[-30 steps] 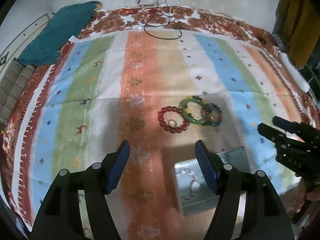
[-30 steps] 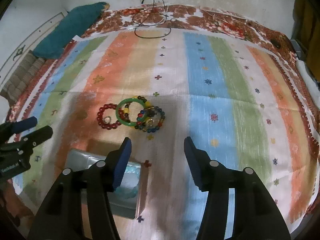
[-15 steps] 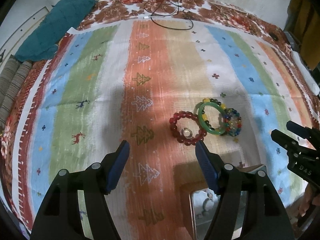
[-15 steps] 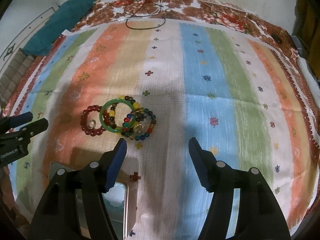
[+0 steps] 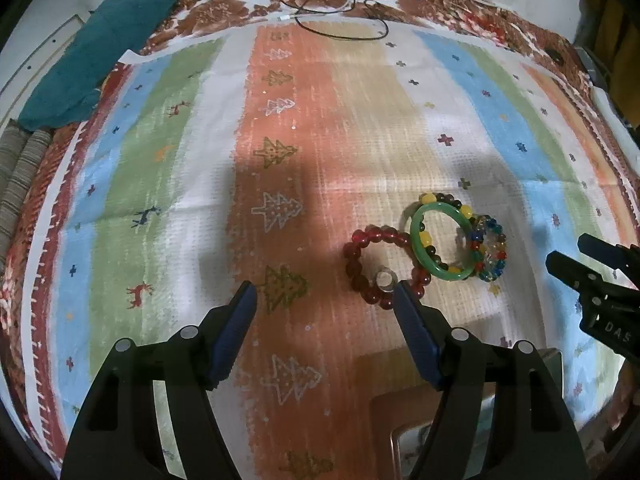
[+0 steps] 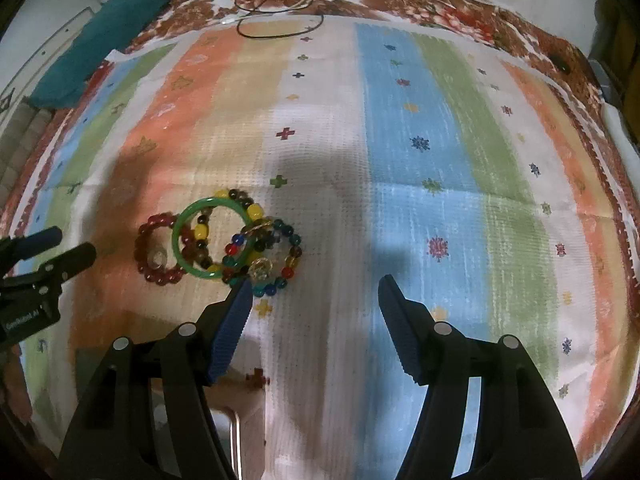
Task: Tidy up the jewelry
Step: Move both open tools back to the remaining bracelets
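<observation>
A pile of bracelets lies on the striped cloth: a red bead bracelet (image 5: 366, 268) (image 6: 154, 254), a green bangle (image 5: 436, 240) (image 6: 188, 256) over a yellow-and-brown bead bracelet (image 5: 428, 200), and a multicoloured bead bracelet (image 5: 494, 258) (image 6: 280, 256). My left gripper (image 5: 326, 302) is open, its right fingertip close beside the red bracelet. My right gripper (image 6: 316, 294) is open, its left fingertip at the multicoloured bracelet's near edge. A metal box (image 5: 412, 448) (image 6: 232, 440) is mostly hidden under the grippers at the bottom.
The striped cloth (image 5: 360, 120) (image 6: 400, 140) covers a floral-bordered surface. A black cable (image 5: 340, 20) (image 6: 276, 16) lies at the far edge. A teal cloth (image 5: 100, 60) (image 6: 96, 48) sits far left. The right gripper shows at the left wrist view's right edge (image 5: 592, 280).
Both grippers have moved forward toward the bracelets, which now sit nearer the fingertips. The metal box has slipped down to the bottom edge of both views. Both stay open.
</observation>
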`<state>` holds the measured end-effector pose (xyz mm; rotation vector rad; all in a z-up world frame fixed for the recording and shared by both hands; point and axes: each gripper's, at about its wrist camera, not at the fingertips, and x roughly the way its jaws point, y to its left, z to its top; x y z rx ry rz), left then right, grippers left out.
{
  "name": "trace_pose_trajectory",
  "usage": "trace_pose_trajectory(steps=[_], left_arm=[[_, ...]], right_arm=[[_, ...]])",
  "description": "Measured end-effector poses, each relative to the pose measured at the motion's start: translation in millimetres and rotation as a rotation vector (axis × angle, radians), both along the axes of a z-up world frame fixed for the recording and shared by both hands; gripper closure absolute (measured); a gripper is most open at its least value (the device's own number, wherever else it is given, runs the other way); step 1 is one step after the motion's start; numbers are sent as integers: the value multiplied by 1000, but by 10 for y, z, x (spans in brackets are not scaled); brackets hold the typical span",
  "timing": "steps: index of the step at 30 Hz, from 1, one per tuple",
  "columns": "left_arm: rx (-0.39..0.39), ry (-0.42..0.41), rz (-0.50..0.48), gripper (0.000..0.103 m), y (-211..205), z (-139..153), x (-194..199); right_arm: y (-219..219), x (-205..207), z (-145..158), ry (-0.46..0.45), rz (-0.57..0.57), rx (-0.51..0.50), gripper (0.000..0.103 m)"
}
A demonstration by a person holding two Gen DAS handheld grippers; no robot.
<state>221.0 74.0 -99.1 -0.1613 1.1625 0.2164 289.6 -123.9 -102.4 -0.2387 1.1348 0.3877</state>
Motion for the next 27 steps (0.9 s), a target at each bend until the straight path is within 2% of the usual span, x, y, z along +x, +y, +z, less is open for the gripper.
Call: trace_pose_trajectory(steps=[7,24,27], left_arm=[[-12,37,2,33,44,-195,108],[-38,70,-19,35,81,-419,352],[-36,76,-27,35,77,-463,391]], right_arm=[[61,107,-136,33,3,-3,38],[183,318,-414,84,3,-43,38],[205,345,-455,90,8,-51,42]])
